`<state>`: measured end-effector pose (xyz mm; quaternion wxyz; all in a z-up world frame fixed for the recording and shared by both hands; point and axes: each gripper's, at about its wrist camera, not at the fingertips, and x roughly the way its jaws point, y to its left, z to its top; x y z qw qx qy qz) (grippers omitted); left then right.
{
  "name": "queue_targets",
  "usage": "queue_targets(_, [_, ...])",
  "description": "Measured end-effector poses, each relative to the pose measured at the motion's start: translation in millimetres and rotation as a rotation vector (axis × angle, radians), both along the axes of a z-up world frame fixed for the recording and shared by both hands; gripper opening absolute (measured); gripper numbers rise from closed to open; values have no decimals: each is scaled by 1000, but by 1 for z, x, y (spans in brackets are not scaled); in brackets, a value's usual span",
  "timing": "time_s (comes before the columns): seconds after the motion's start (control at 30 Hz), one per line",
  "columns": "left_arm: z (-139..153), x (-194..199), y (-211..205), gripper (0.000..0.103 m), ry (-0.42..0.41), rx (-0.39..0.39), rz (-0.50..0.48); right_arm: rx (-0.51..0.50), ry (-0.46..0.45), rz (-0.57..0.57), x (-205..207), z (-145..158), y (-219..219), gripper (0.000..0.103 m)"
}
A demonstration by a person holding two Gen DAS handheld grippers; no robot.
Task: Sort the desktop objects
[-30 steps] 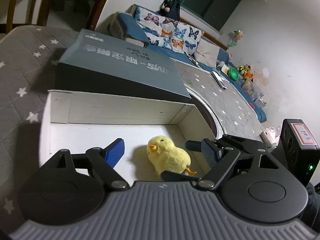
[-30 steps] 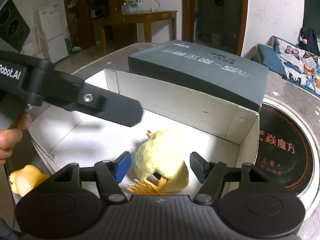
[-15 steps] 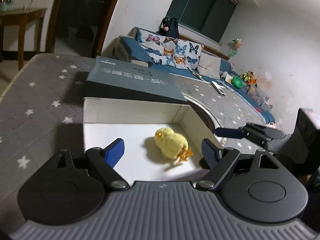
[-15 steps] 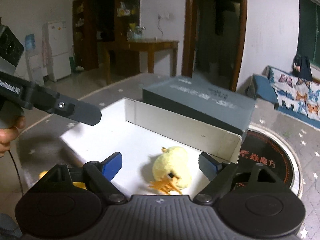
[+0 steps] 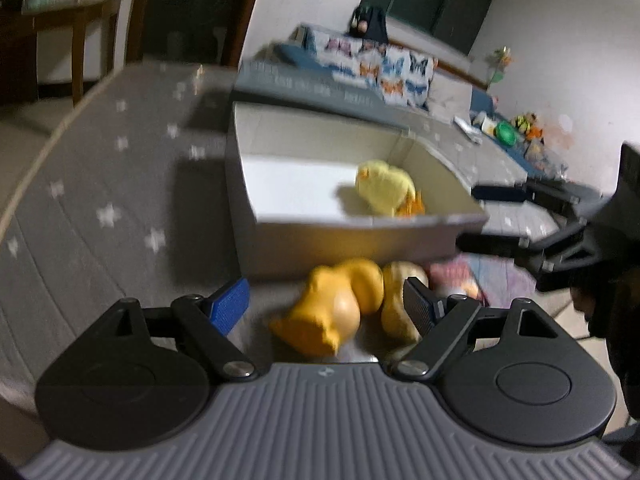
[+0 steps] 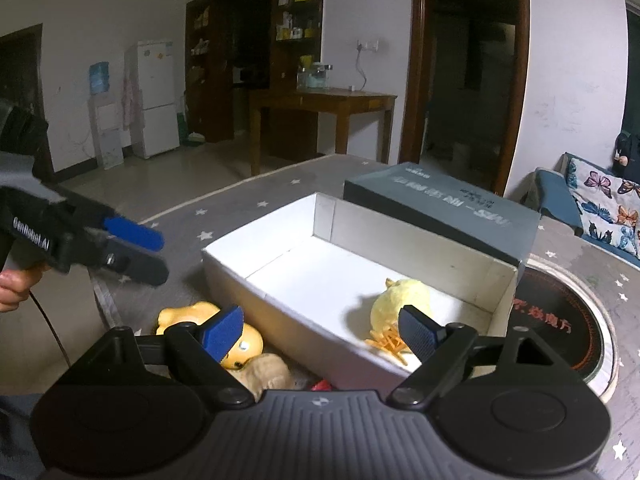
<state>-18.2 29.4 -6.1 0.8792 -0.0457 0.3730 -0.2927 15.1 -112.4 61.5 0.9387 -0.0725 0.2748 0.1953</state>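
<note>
A yellow plush chick (image 5: 386, 194) (image 6: 400, 304) lies in the white open box (image 5: 320, 228) (image 6: 280, 292), near its right end. An orange rubber duck (image 5: 332, 312) (image 6: 244, 346) and a tan toy (image 5: 394, 312) (image 6: 268, 374) lie on the table just in front of the box. My left gripper (image 5: 326, 306) is open and empty, above the orange duck; it also shows in the right wrist view (image 6: 140, 248). My right gripper (image 6: 320, 330) is open and empty, over the box's near wall; it also shows in the left wrist view (image 5: 480, 216).
A dark grey box lid (image 6: 440, 208) (image 5: 304, 84) lies behind the white box. A round black plate (image 6: 560, 320) sits to the right. A pinkish flat item (image 5: 472, 276) lies beside the toys. The table has a grey star-patterned cloth (image 5: 100, 200).
Both grippers have pulled back and away from the box. The chick stays lying in the box. The orange duck and tan toy have come into the left wrist view.
</note>
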Motion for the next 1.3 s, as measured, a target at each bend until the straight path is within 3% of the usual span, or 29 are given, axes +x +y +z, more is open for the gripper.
queue_targets(0.3, [-19, 4, -12, 82, 20, 41, -21, -19, 28, 0, -2, -8, 2, 87])
queue_targets(0.6, [-25, 10, -15, 53, 24, 66, -39, -24, 44, 18, 1, -14, 6, 87])
queue_targets(0.8, [-24, 13, -12, 51, 23, 59, -52, -33, 52, 40, 1, -16, 11, 87])
queue_targets(1.13, [-21, 19, -4, 50, 24, 41, -61, -47, 54, 78, -2, -18, 19, 99])
queue_targets(1.3, [-24, 23, -5, 50, 33, 33, -70, -49, 62, 97, 1, -20, 23, 99])
